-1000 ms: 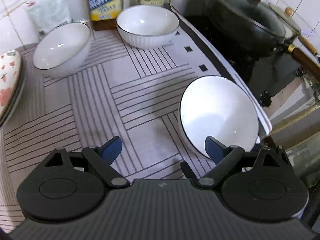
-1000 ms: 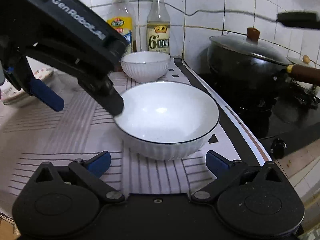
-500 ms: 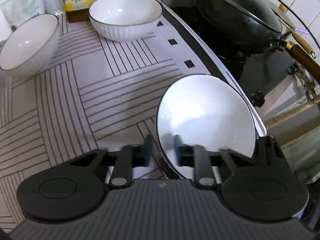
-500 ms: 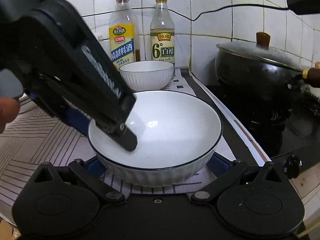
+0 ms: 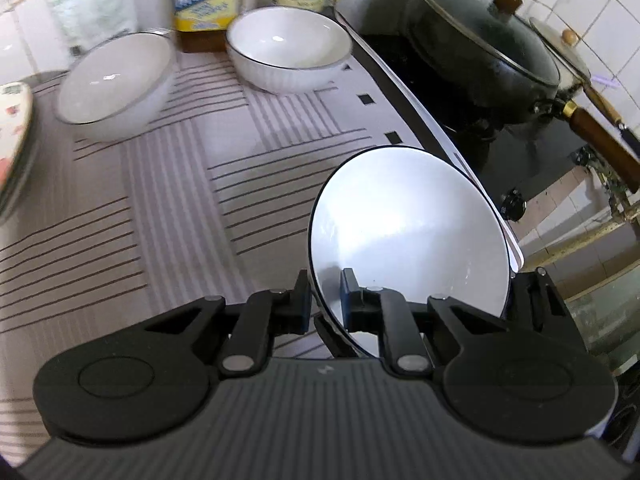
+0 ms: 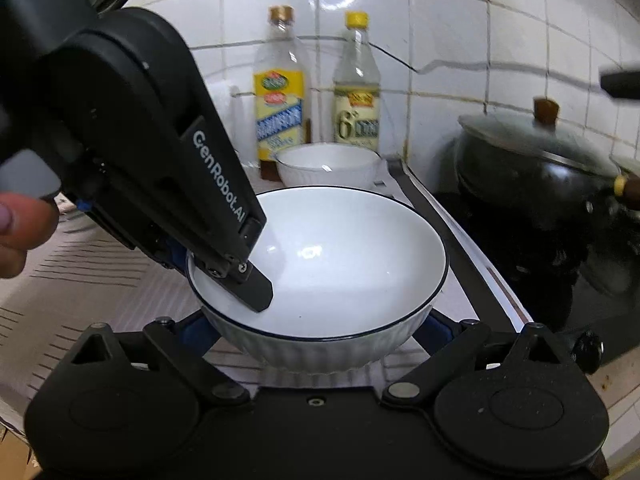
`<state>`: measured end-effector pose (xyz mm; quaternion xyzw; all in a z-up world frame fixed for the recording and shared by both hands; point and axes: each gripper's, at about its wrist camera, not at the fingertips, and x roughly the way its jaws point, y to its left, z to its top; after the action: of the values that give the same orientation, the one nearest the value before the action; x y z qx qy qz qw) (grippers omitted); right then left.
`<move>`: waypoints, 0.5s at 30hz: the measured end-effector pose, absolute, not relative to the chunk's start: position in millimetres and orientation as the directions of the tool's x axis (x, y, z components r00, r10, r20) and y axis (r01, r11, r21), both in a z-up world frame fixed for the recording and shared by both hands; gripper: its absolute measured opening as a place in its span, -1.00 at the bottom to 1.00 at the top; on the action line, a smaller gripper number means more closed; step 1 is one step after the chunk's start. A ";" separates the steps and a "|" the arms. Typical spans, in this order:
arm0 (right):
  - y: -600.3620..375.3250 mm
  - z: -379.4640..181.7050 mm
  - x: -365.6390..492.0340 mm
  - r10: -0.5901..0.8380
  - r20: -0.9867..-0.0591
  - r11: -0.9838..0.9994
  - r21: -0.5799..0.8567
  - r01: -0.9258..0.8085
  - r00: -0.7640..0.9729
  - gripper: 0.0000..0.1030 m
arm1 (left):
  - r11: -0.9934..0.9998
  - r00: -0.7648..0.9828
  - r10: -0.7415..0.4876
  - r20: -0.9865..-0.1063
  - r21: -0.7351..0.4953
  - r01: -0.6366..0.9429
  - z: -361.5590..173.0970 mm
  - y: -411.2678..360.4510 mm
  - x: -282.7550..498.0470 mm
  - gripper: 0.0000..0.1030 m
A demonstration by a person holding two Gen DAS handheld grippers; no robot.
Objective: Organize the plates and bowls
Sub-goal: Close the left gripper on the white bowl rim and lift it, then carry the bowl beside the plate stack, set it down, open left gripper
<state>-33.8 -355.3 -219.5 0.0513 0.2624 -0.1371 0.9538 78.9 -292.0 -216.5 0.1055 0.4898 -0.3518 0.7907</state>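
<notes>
The left claw [image 5: 325,300] is pinching the rim of the nearest white bowl [image 5: 408,228], 1 finger inside the wall and 1 outside, which is the only way a narrow 2-finger tool can take hold of something this wide. In the right wrist view that same bowl [image 6: 320,264] sits tipped toward the pinched side near the right edge of the striped bench [image 5: 160,208], just beside the black stove; whether its base has left the mat cannot be told. The right claw [image 6: 320,322] is spread wide, its blue fingers showing at either side of the bowl's ribbed wall, probably placed there to steady it, but the tips are hidden behind the bowl and contact cannot be confirmed. 2 more white bowls wait at the back: the far bowl [image 5: 288,48] in front of the bottles and the left bowl [image 5: 114,84], blurred and seeming to lean. They look like the likely stacking targets. A patterned plate [image 5: 14,128] is cut off at the left edge, so how many lie there is unclear. The covered black pot [image 5: 484,48] stands well apart on the stove. A fingertip [image 6: 22,220] shows at the left, the rest of the hand out of frame.
</notes>
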 end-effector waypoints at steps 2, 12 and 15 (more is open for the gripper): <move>-346.7 -211.1 -33.5 -0.213 -0.510 0.963 0.035 0.267 0.834 0.94 | 0.739 0.293 -0.442 -0.848 -0.159 0.655 -207.6 -278.3 75.7 -0.74; -297.7 -180.8 -31.0 -0.008 -0.472 0.991 0.114 0.070 0.881 0.96 | 0.812 0.373 -0.387 -0.843 -0.120 0.571 -176.6 -197.7 70.2 -0.73; -281.0 -176.5 -22.2 0.060 -0.467 0.992 0.128 0.000 0.882 0.97 | 0.843 0.395 -0.360 -0.845 -0.113 0.525 -167.8 -173.3 76.9 -0.73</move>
<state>-22.2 -281.0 -176.5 0.0621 0.2423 0.0157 0.9681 76.9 -173.3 -167.8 0.0860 0.4811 -0.2664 0.8308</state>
